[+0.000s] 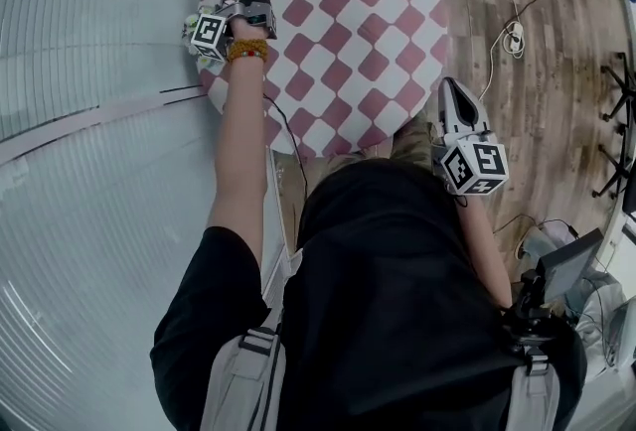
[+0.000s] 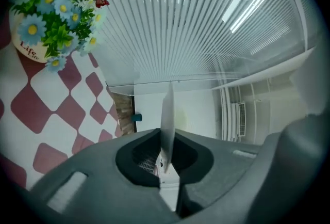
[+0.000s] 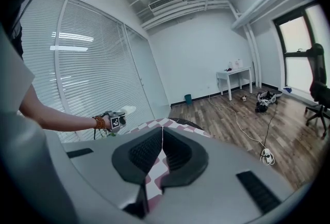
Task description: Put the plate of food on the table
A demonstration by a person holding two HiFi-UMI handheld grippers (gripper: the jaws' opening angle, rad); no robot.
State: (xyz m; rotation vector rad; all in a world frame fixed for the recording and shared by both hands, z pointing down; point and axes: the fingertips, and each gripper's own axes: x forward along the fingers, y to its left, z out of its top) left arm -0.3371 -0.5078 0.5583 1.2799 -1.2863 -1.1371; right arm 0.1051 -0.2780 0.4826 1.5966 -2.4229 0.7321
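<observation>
Left gripper (image 2: 167, 158): the white plate (image 2: 167, 114) stands edge-on between the jaws. Its rim is clamped at their tips and the rest projects forward past them, by the edge of the checkered tabletop (image 1: 348, 42). The jaws are nearly closed, pressing on the rim. Right gripper (image 3: 161, 140): the jaws meet, with nothing between them; the tabletop lies ahead of them.
</observation>
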